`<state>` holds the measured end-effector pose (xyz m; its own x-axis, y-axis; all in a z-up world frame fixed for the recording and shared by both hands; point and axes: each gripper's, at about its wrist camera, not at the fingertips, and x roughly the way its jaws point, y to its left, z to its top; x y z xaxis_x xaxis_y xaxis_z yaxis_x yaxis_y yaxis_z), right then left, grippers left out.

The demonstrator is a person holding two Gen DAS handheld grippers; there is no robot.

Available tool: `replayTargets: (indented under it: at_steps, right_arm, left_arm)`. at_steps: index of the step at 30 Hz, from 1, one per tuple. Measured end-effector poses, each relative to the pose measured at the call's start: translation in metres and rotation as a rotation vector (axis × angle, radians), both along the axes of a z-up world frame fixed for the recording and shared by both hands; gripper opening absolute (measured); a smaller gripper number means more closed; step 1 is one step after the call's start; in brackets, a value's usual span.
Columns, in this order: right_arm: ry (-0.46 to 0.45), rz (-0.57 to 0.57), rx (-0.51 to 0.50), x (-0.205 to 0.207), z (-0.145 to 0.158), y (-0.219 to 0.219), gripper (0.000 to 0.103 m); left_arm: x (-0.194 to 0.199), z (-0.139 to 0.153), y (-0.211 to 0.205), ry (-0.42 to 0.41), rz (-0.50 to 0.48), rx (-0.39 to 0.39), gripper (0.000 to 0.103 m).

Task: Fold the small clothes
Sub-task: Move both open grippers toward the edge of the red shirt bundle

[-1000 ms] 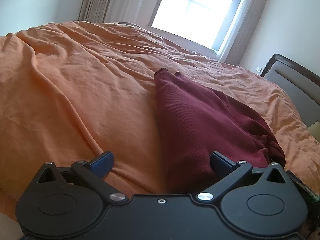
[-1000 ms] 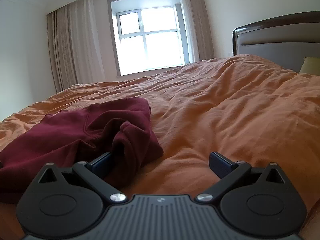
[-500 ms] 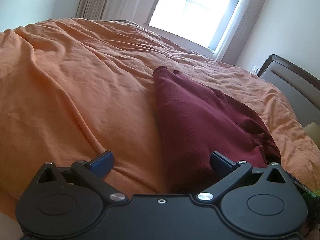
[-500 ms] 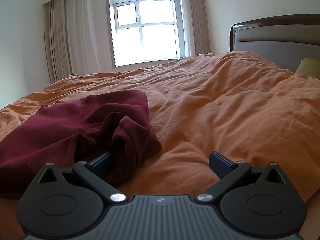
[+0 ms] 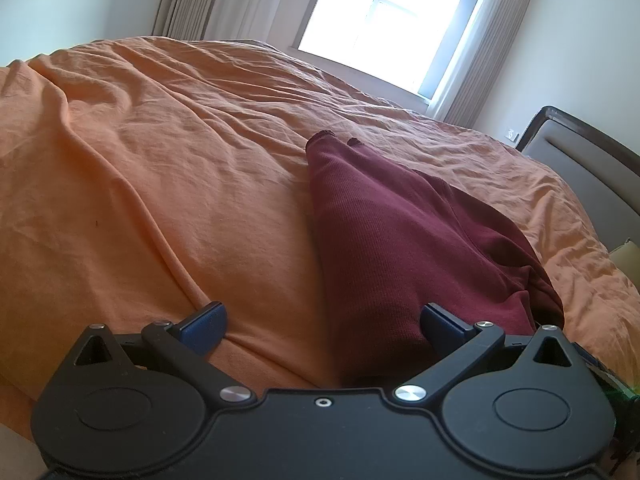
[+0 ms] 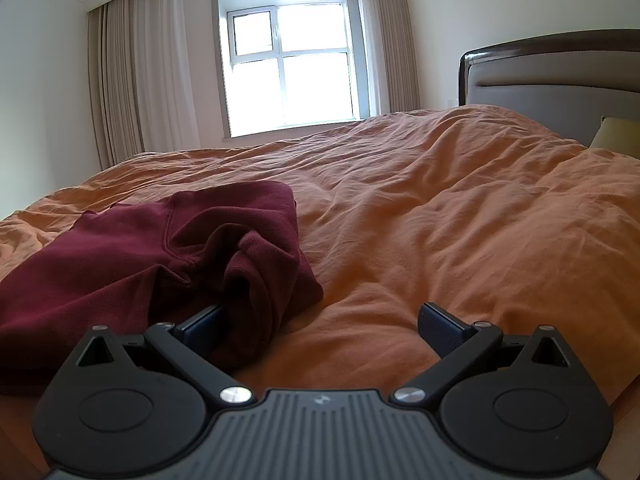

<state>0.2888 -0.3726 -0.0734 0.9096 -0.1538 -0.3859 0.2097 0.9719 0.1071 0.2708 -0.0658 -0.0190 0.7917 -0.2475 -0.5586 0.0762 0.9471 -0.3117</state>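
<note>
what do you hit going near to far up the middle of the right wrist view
right gripper with jaws spread → orange duvet → window. The maroon garment lies off to the left beside that line, so it has no place in the order.

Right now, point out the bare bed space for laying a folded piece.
Free: the orange duvet between the maroon garment and the headboard, and the stretch left of the garment. Crowded: the bunched maroon fabric beside the right gripper.

Both wrist views low, sharing garment [image 5: 400, 248]
</note>
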Motion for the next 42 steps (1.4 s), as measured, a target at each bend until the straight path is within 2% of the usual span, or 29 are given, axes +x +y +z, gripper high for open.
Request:
replayTargets:
  at_steps: [12,19,24,33,38,42]
  right_arm:
    - [0.030,-0.005,-0.009,0.004,0.006,0.002,0.103]
    - [0.064,-0.011,-0.075,0.000,0.015,0.009,0.103]
    - [0.068,-0.003,-0.071,0.003,0.015,0.008,0.103]
    - [0.061,-0.007,-0.089,-0.002,0.023,0.007,0.103]
    - [0.032,0.005,-0.119,-0.012,0.037,0.009,0.103]
    - [0.000,0.008,-0.081,-0.026,0.042,-0.001,0.103]
  left_arm:
    - [0.000,0.001,0.002,0.005,-0.006,-0.009,0.103]
    - [0.002,0.004,0.006,0.019,-0.007,-0.039,0.103]
    - [0.004,0.005,0.007,0.027,-0.013,-0.039,0.102]
    - [0.009,0.023,0.007,0.019,-0.027,-0.046,0.102]
    - [0.028,0.034,0.004,-0.008,-0.033,-0.008,0.102]
    - [0.049,0.032,-0.001,0.005,-0.034,0.042,0.102]
